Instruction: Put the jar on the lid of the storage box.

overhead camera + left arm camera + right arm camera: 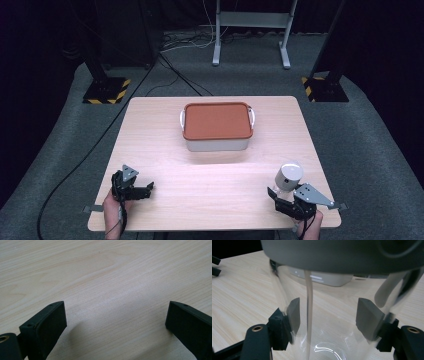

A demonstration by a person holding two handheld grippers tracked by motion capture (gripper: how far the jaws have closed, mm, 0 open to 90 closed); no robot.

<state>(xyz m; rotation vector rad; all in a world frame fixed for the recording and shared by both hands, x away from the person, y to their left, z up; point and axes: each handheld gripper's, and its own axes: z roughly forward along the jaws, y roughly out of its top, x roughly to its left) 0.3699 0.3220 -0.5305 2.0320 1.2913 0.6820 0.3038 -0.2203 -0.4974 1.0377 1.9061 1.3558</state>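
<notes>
Clear bottle (322, 322) between right gripper (328, 315) fingers (368, 317), gripped.

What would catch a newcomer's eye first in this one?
The white box with its rust-orange lid, alone at the middle of the far half of the table. Next, near the front right corner, the right gripper shut on a clear bottle with a grey cap. The left gripper sits open at the front left.

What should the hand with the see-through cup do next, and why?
Probably lift the clear cup with the grey lid a little and carry it toward the orange-lidded box. The right gripper is already shut on the cup's sides, and the left gripper is open above bare table.
</notes>
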